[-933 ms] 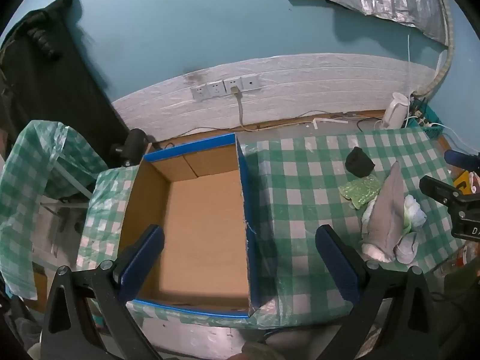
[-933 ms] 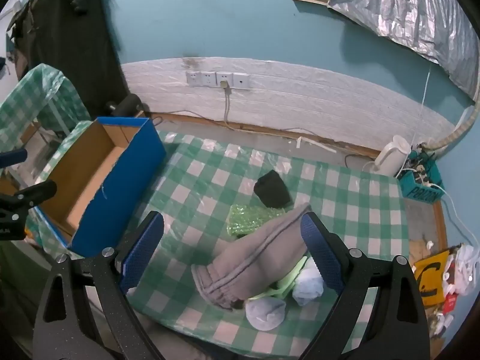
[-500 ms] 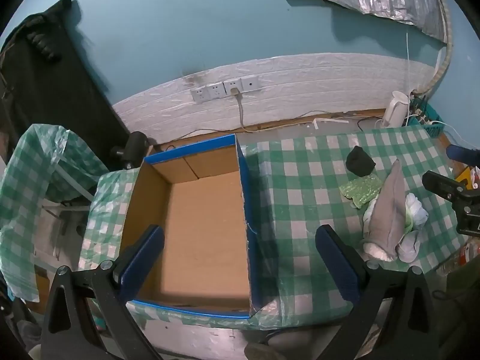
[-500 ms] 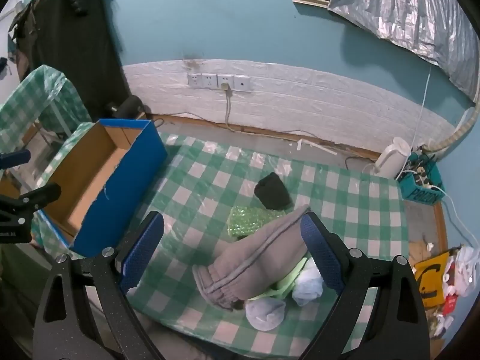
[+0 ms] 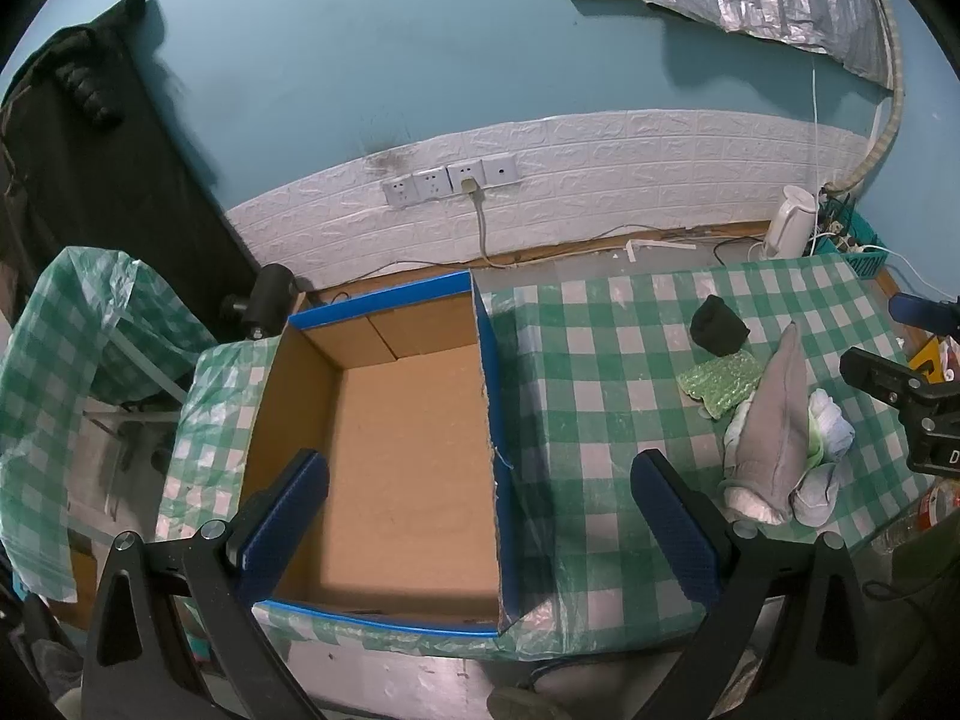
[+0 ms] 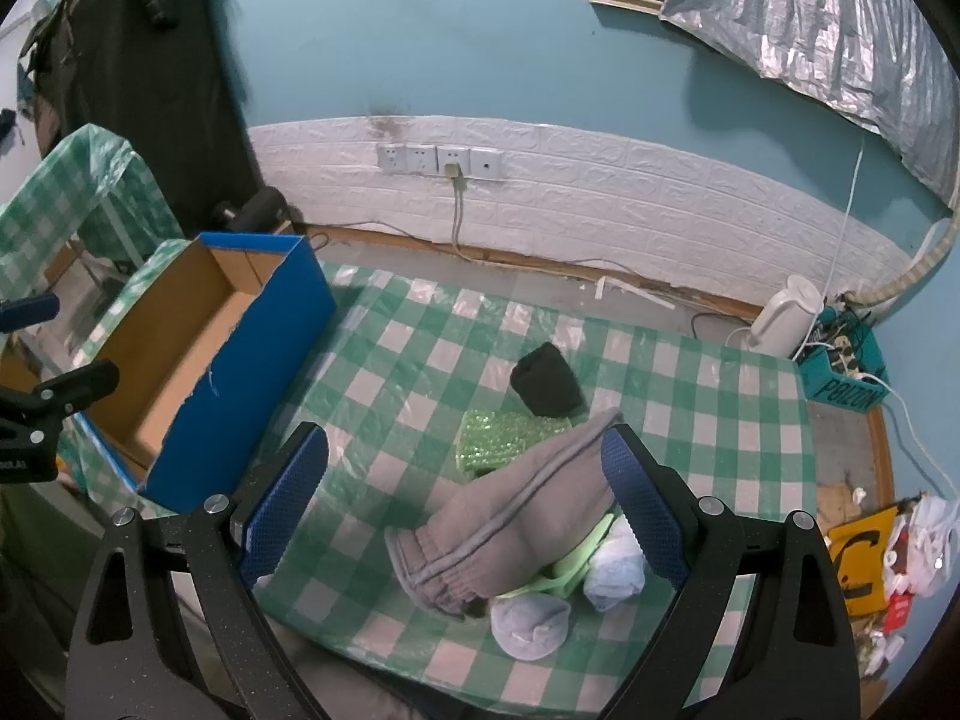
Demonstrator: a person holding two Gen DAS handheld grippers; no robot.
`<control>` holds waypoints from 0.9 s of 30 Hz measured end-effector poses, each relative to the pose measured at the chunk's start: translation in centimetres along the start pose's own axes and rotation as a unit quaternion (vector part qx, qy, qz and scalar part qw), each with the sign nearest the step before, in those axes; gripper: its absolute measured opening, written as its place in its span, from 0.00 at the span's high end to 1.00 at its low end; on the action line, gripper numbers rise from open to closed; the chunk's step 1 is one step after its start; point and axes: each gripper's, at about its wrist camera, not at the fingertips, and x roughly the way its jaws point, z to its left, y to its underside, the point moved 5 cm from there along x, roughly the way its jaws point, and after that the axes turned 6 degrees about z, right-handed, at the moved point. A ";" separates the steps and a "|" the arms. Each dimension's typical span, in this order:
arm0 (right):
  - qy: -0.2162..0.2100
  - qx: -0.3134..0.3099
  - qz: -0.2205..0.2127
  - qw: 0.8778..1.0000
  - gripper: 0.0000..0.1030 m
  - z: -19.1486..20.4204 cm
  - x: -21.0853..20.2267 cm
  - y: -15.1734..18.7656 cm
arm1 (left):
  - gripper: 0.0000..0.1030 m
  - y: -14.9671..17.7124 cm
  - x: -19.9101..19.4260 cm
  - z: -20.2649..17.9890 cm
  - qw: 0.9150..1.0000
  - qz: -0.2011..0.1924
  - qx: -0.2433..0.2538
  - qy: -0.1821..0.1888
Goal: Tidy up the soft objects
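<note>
While both of our tools hang above the checked table (image 6: 420, 354) with nothing in them, the left gripper (image 5: 480, 522) has its jaws spread wide over the cardboard box (image 5: 408, 450), and the right gripper (image 6: 465, 504) stands just as wide over the pile of soft things. We judge the grey garment (image 6: 510, 516) to be light, limp and floppy; it lies across the heap near the table's front edge, so a pinch on the thick gathered cuff end should hold better than one on a single loose layer, which would likely drape and drag. Under and beside it sit pale blue rolled pieces (image 6: 531, 624), a light green cloth (image 6: 579, 552) and a green bubbly sheet (image 6: 498, 438), with a black roll (image 6: 546, 387) just beyond, all soft enough to squash without harm and, we expect, easy to lift. We see 1 container: the blue-edged box at the table's left end, open on top, its brown floor bare, with nothing in it yet.
</note>
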 end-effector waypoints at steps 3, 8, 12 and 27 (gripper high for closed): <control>0.000 0.000 0.001 1.000 0.11 0.1 0.0 0.0 | 0.01 0.0 0.0 0.0 1.000 0.001 0.000 0.001; 0.001 -0.001 0.001 1.000 0.11 0.0 0.0 0.0 | 0.01 -0.1 0.0 0.1 1.000 0.002 0.000 0.001; 0.001 -0.001 0.001 1.000 0.11 0.0 0.0 0.0 | 0.01 -0.1 0.0 0.1 1.000 0.002 -0.001 0.001; 0.002 -0.002 0.001 1.000 0.11 0.0 -0.1 -0.1 | 0.01 -0.2 0.0 0.1 1.000 0.002 0.000 0.001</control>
